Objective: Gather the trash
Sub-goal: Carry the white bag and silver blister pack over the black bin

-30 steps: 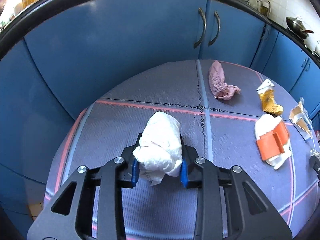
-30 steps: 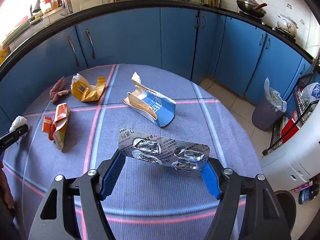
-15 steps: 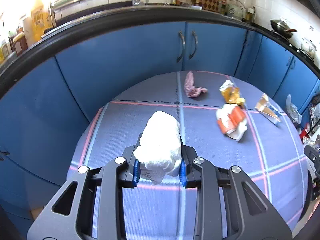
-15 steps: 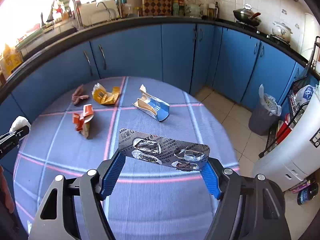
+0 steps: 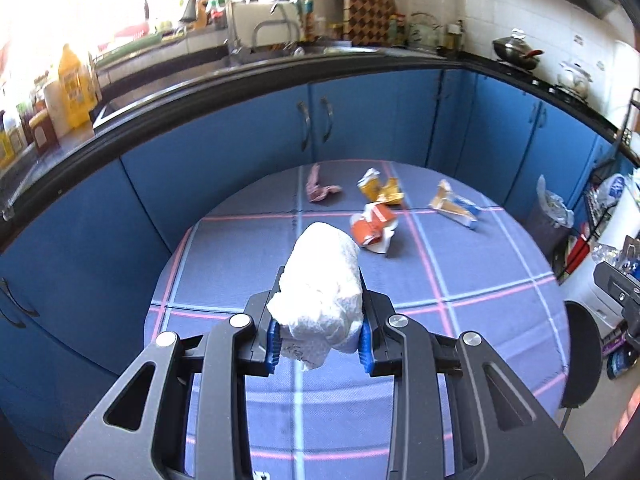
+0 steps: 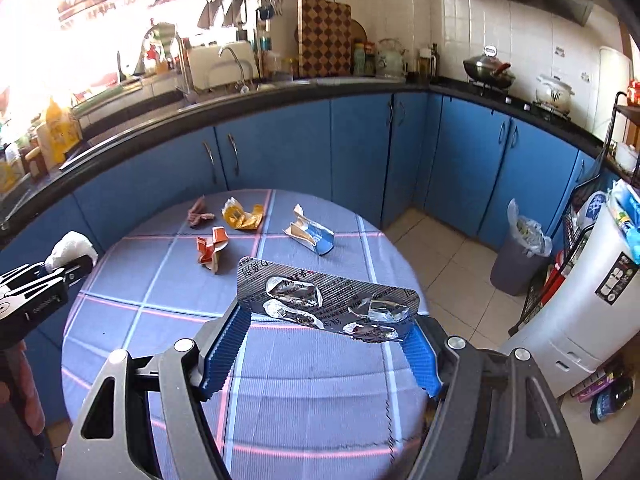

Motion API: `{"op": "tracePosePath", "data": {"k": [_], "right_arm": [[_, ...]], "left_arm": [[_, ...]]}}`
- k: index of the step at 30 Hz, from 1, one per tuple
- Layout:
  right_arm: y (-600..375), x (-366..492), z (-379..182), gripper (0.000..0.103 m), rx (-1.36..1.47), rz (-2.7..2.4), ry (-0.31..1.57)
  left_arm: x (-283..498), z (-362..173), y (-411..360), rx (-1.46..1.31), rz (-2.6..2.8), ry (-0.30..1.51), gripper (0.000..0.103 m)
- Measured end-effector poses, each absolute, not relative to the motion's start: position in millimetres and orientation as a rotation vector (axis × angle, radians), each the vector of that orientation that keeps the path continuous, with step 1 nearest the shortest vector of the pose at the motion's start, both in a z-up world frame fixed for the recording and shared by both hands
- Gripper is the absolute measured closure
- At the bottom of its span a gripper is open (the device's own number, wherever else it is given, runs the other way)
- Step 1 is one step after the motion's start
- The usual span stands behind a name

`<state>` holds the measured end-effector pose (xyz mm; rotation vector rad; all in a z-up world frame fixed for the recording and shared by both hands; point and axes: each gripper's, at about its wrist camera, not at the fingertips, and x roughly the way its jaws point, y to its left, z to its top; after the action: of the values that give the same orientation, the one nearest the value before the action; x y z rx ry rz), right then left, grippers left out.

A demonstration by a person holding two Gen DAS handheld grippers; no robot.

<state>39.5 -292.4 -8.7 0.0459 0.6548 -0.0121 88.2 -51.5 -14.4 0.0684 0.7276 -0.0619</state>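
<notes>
Below me is a round table point(image 6: 312, 392) under a blue-grey checked cloth with pink and pale lines. Behind it blue cabinet doors point(image 6: 280, 160) curve along under a black countertop point(image 6: 256, 98). On that counter I see a sink tap point(image 6: 234, 62), a checkered cutting board point(image 6: 324, 38) leaning on the wall, a pale kettle point(image 6: 390, 58), a wok point(image 6: 489, 72) on the stove and a white lidded pot point(image 6: 555, 92) beside it. Yellow bottles point(image 5: 74, 90) stand at the bright far left. To my right, a white appliance point(image 6: 580, 304) stands beside a black wire rack point(image 6: 576, 240).
</notes>
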Motion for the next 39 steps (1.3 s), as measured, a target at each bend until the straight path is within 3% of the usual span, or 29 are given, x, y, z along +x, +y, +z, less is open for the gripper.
{"op": "tracePosePath", "data": {"k": [22,39], "right_arm": [[-359.3,-56.8,23.9,0.033,0.053,-0.082,0.532],[-426.8,-86.7,18.0,0.033,0.115,-0.183,0.513]], "left_arm": [[13.9,27.3,-183.8,0.23,-0.272,0.615,0.073],[3.0,23.2,-276.8,0.329,-0.395,0.604,0.073]]}}
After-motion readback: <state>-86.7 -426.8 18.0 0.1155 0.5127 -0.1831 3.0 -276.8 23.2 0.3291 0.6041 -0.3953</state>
